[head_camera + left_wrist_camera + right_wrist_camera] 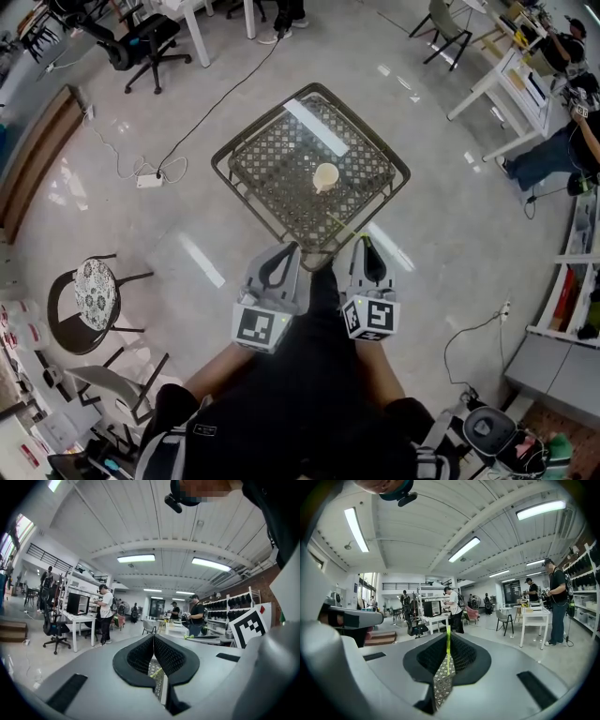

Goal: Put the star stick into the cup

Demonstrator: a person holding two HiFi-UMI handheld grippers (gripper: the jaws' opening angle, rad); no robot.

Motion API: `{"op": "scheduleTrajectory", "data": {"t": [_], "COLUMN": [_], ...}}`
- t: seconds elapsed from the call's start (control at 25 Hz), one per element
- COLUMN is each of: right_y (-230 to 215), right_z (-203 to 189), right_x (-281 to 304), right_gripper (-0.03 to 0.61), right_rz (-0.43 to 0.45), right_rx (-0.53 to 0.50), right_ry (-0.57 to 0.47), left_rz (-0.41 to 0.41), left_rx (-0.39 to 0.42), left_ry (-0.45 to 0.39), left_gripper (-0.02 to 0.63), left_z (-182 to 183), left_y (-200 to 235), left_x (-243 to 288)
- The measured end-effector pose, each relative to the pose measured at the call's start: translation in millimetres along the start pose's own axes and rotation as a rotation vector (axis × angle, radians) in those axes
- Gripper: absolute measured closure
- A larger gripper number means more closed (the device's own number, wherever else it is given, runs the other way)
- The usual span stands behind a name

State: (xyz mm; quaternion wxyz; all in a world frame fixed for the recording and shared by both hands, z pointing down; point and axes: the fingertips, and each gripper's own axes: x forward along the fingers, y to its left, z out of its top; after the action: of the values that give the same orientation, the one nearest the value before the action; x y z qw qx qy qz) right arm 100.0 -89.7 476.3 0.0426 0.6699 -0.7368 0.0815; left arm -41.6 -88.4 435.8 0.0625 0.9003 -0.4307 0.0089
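On the middle of the square surface [272,183] stands the cup [325,176]. It is small, round and pale, and it stands upright. The surface is made of dark metal wire, crossed like a net, with a thick bent rim. Under it is a shiny, pale floor [187,220].

Near the cup, toward the person, is the star stick [345,226]. It is very thin, straight and yellow-green. Its far end points at the cup but does not touch it. I cannot make out a star on it.

On that same side of the cup, both grippers sit over the near corner of the surface. They are side by side and both point toward the cup. They are smooth and grey, and each has a cube with black and white squares on it.

The right gripper [363,242] has its black, bumpy fingers [461,656] pressed together on the star stick [448,651]. The stick stands up thin between them.

The left gripper [294,247] is beside it, a bit further from the cup. Its black fingers [171,656] meet at the tips, with nothing between them.
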Motion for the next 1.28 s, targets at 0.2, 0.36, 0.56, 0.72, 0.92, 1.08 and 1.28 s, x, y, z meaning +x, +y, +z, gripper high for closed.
{"op": "scheduleTrajectory", "data": {"t": [0.2,0.36,0.56,0.72,0.92,1.08,1.28], "right_y": [-15.9,-28.0,-44.0,-53.9,-68.5,-71.9,-74.0], "right_z": [-6.3,-15.2,-35.8,-47.7,-66.7,-80.4,-102.4], "right_x": [40.8,79.4,122.9,152.7,182.7,201.1,227.6], "right_gripper": [0.557,0.557,0.557,0.557,0.557,0.557,0.557], "right_rz": [0.027,0.048,0.057,0.057,0.054,0.065,0.066], "right_rx": [-0.005,-0.015,-0.022,-0.023,-0.012,-0.022,-0.045], "right_ry": [0.014,0.045,0.095,0.111,0.142,0.157,0.19], "left_rz": [0.027,0.043,0.055,0.057,0.056,0.065,0.088], "left_rx": [0.01,-0.001,-0.013,-0.021,0.002,-0.004,-0.038], "left_ry": [-0.002,0.009,0.029,0.048,0.072,0.087,0.086], "left_gripper": [0.597,0.597,0.597,0.597,0.598,0.597,0.597], "left_z": [5.7,7.7,0.0,-0.8,-6.1,-9.3,-8.6], "left_y": [11.9,23.9,37.2,43.1,46.9,48.4,55.2], "left_x": [37.0,68.6,104.6,123.8,142.6,150.3,157.7]}}
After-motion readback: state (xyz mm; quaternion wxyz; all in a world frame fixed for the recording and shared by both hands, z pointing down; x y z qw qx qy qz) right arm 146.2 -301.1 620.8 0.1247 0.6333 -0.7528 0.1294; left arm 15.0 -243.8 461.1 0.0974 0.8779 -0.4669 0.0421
